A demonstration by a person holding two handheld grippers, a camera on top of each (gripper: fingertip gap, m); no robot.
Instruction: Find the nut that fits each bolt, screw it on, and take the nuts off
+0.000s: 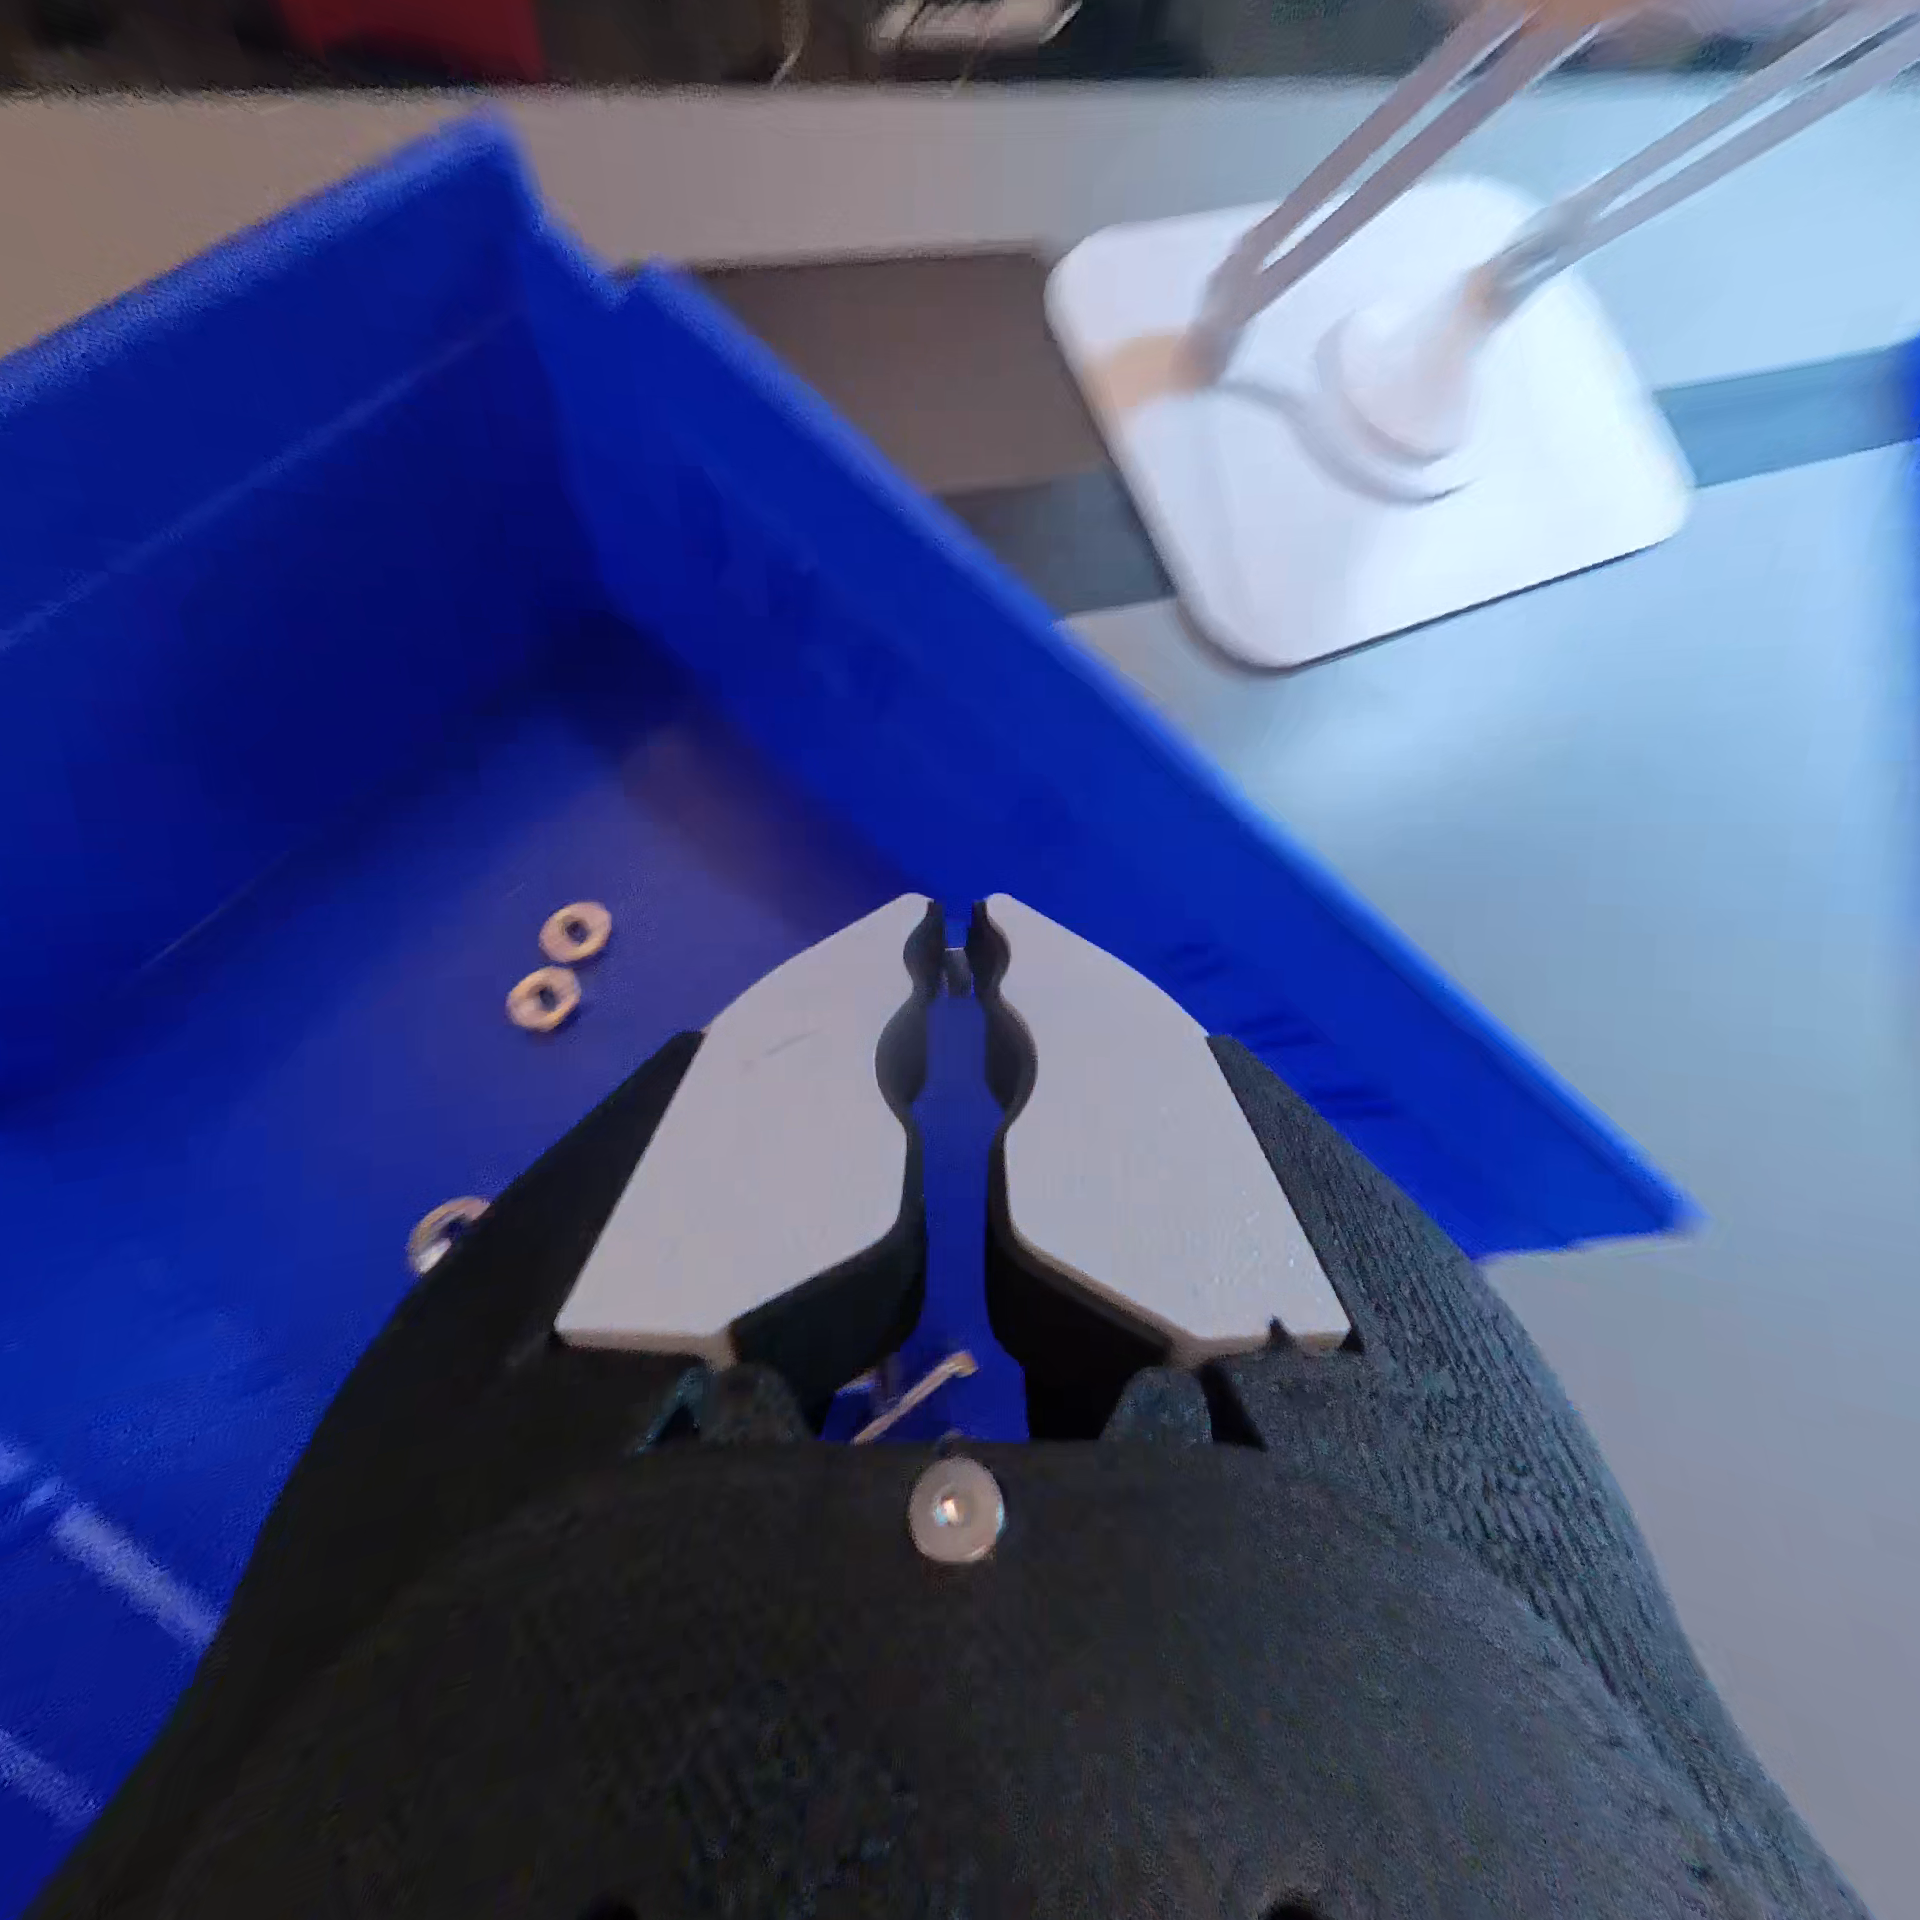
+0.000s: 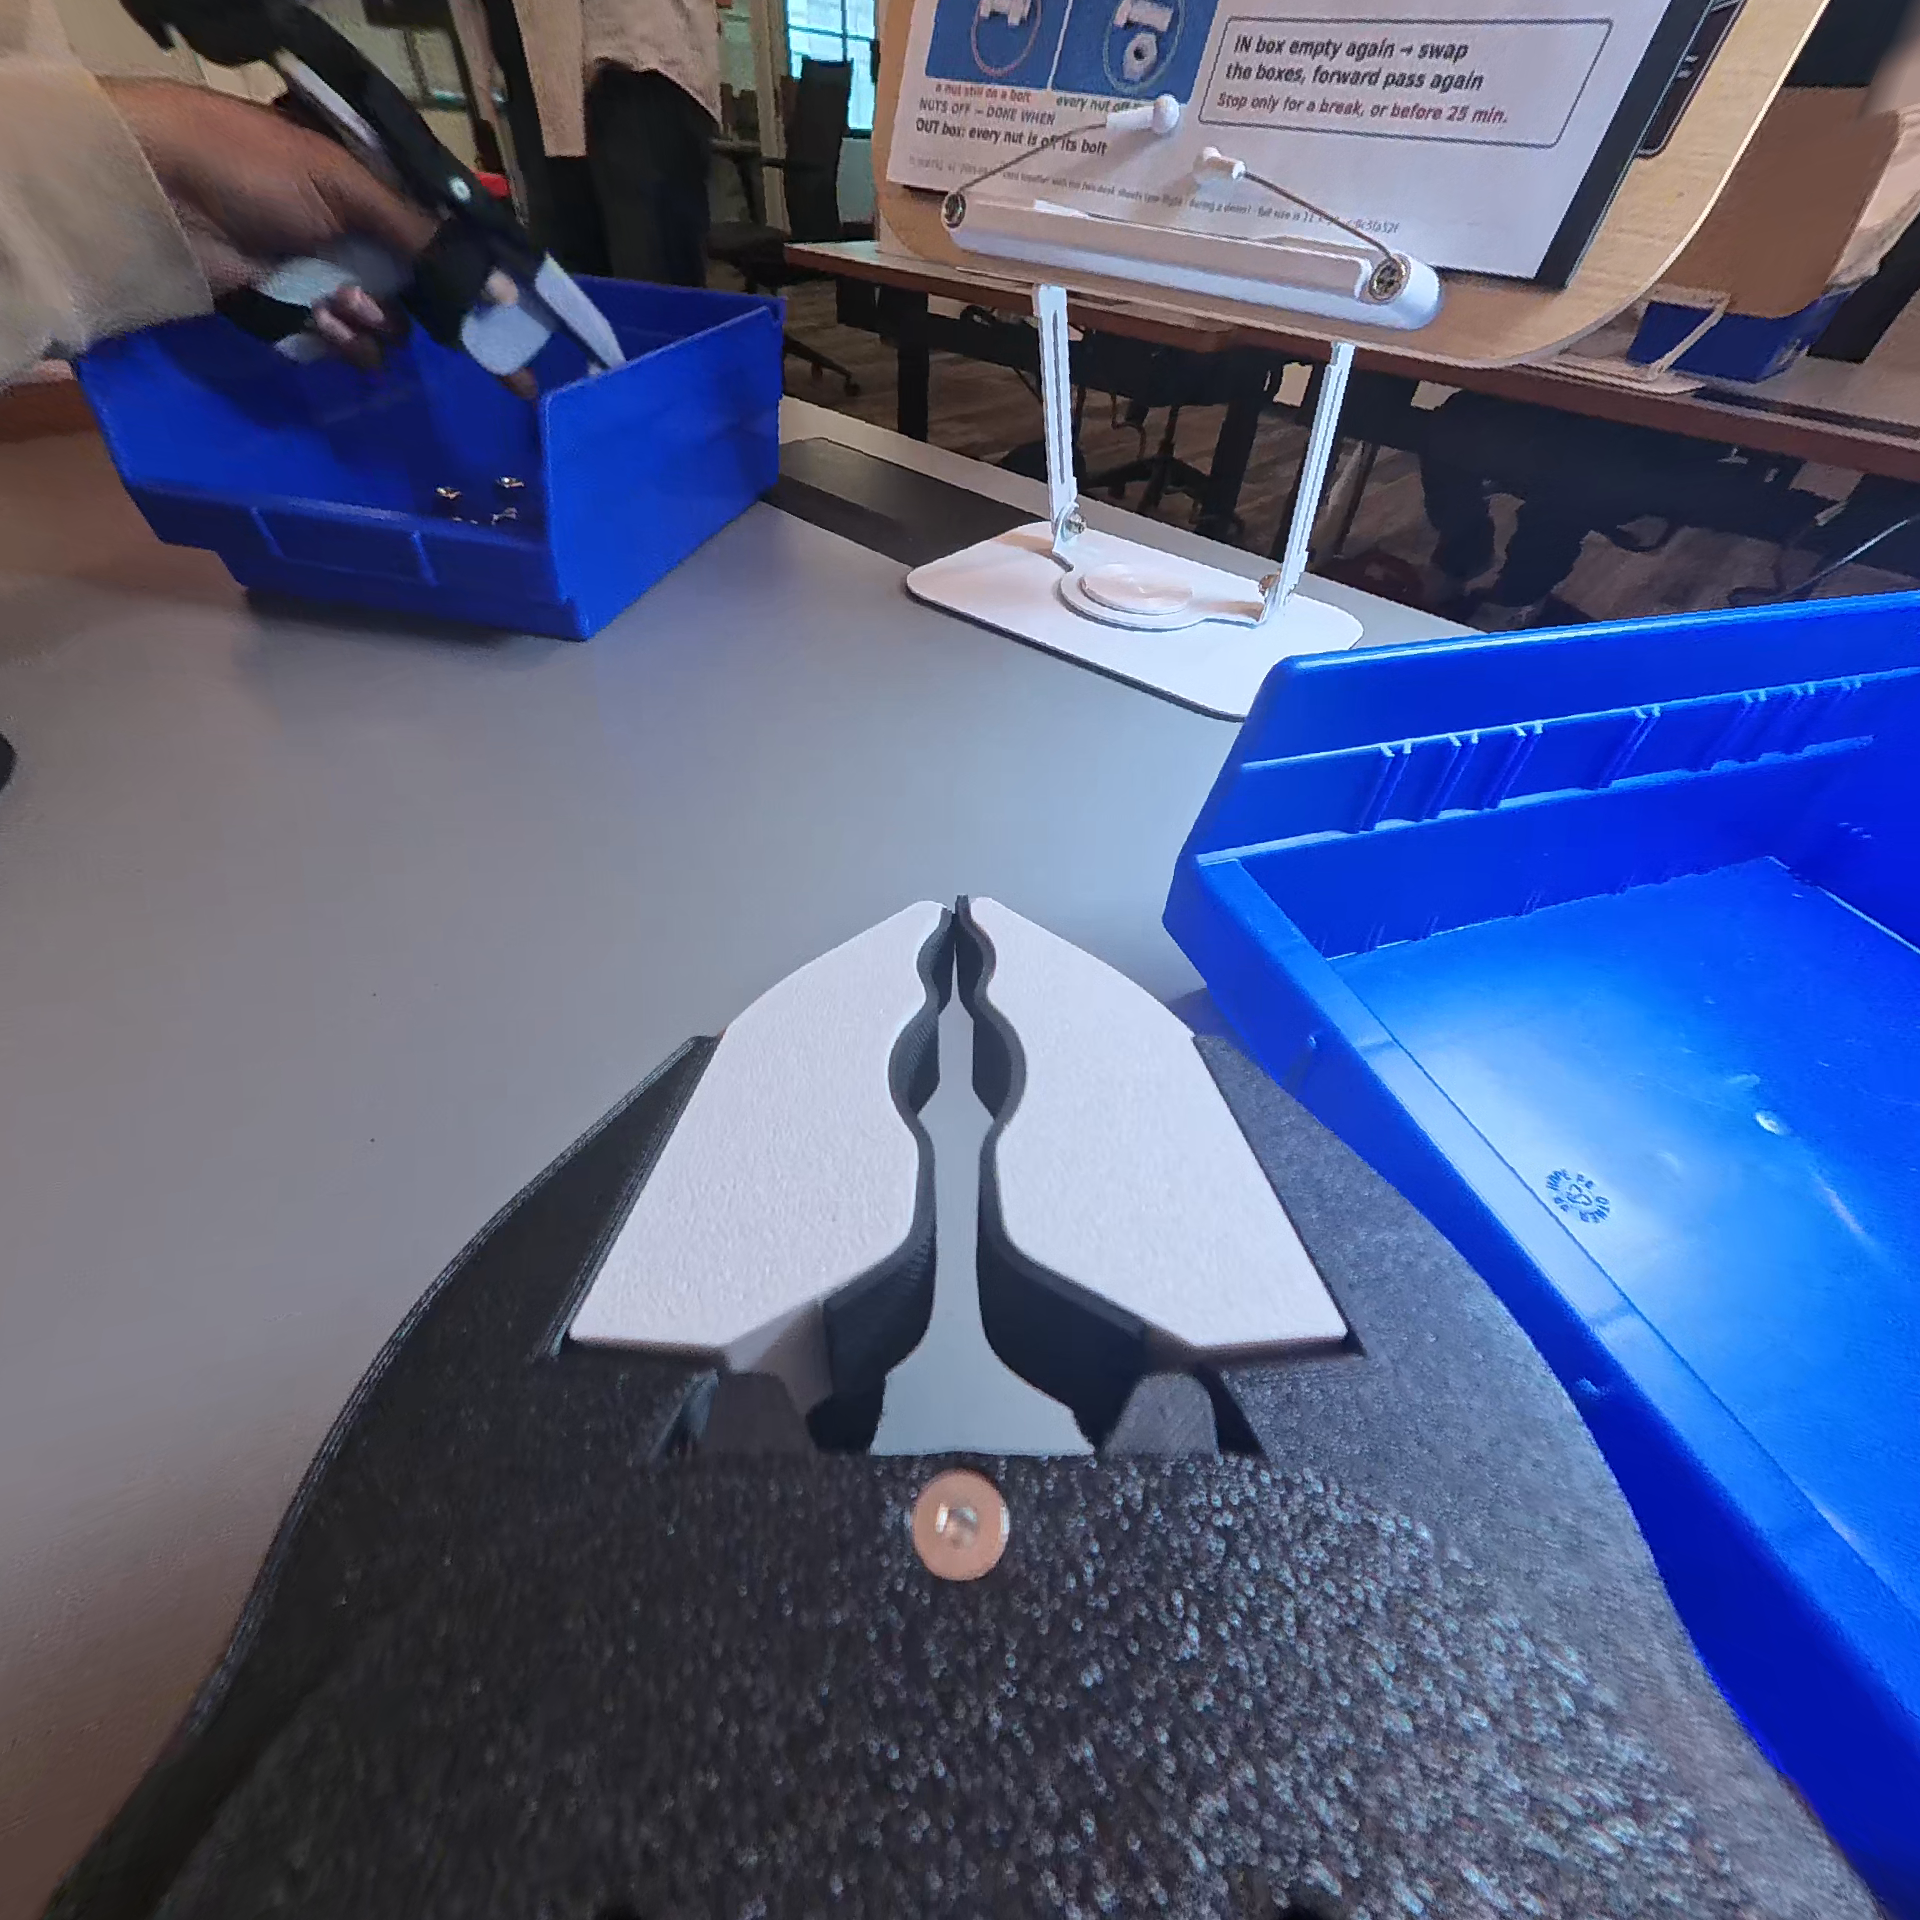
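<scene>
L tool (image 1: pixel 956 925) over deep blue plastic bin (image 1: pixel 343 582), tips pinching small metal bit, prob a nut; loose silver nuts (image 1: pixel 556 971) at 10 o'clock. R tool (image 2: pixel 958 914) clenched, empty, above grey desk (image 2: pixel 416 883). Step: pick. Next: lift clear of bin wall at 2 o'clock; desk open between bins

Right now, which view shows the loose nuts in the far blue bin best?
The left wrist view: it looks down into the blue bin, and the nuts lie on its floor as separate rings, though blurred. The right wrist view shows the same bin from afar, with only small glints of hardware.
</scene>
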